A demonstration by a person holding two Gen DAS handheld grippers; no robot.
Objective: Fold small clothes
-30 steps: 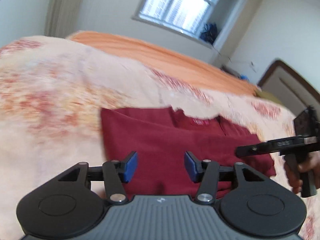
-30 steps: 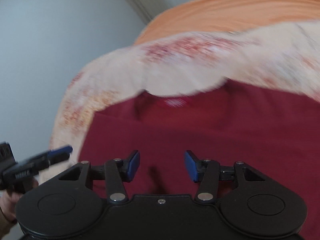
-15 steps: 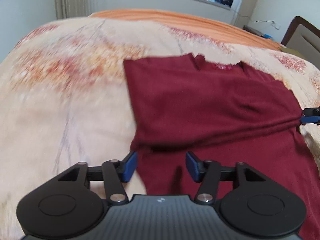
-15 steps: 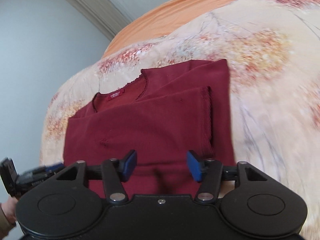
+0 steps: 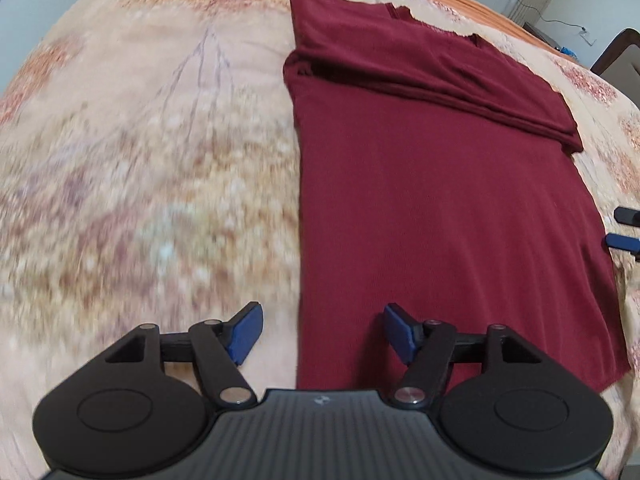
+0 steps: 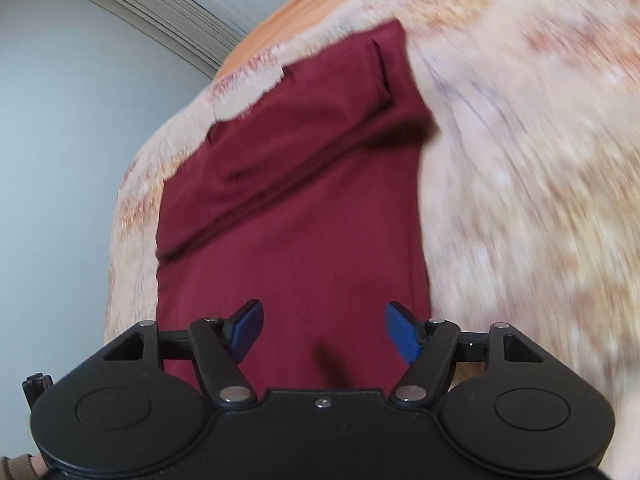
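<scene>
We see the maroon shirt [image 5: 440,208] lying flat on the floral bedspread [image 5: 140,160], its upper part already folded down in a band. Left gripper [image 5: 320,334] hovers over the shirt's near-left hem corner; right gripper [image 6: 322,334] over the near hem. Both have just been opening and hold nothing. We judge the next fold is in preparation: grasp the hem corners and carry them toward the collar.

Legible text: none. A small pale emblem is showing on the left gripper's housing [image 5: 320,400], unreadable.
</scene>
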